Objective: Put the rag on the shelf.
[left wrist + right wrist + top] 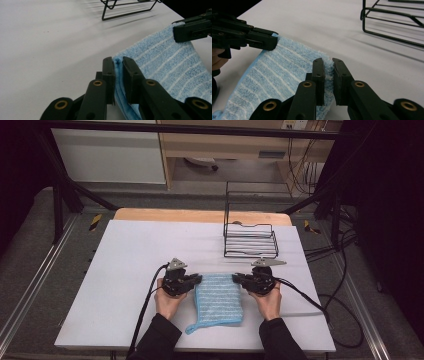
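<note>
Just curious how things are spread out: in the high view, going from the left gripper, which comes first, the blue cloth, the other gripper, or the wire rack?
1. Blue cloth: clamped in the left gripper at its far left corner.
2. Right gripper: across the cloth, clamped on its far right corner.
3. Wire rack: farther back on the table, toward the right.

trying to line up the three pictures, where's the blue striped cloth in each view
High view: the blue striped cloth lies low at centre on the white table, between the two grippers.
Left gripper view: it fills the lower right, one corner pinched in the near jaws.
Right gripper view: it fills the lower left, one corner pinched in the near jaws.
Shared landmark: the black wire rack, beyond the cloth.
</note>
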The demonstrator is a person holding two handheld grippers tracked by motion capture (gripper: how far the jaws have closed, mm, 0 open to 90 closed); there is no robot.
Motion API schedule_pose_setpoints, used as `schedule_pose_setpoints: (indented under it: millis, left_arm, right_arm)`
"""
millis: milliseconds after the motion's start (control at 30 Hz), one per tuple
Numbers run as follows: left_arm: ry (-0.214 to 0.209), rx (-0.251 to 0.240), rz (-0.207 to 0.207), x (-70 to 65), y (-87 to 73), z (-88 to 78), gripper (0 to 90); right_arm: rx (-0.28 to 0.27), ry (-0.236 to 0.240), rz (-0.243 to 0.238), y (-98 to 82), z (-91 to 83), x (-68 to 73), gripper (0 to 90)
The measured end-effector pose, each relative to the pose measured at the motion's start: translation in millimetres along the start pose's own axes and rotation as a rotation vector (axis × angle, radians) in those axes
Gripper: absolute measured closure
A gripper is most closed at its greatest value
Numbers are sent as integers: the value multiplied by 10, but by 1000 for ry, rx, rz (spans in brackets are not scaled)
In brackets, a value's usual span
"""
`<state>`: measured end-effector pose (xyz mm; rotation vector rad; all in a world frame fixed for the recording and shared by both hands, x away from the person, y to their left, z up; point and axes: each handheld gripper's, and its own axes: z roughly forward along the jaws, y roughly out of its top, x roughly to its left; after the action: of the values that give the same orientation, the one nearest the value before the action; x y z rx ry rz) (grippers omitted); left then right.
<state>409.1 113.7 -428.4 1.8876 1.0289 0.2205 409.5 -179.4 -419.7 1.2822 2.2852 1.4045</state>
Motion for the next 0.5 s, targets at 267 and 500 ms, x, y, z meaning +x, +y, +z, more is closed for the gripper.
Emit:
schedule_pose_setpoints:
  millis: [267,500]
  left_arm:
    - [-11,-39,3,-55,30,-121,803]
    - [-11,-81,28,-136,84,-217,803]
  right_arm:
    - [-36,-3,-15,45,-69,62,817]
    - [-80,-10,-31,84,-167,95,818]
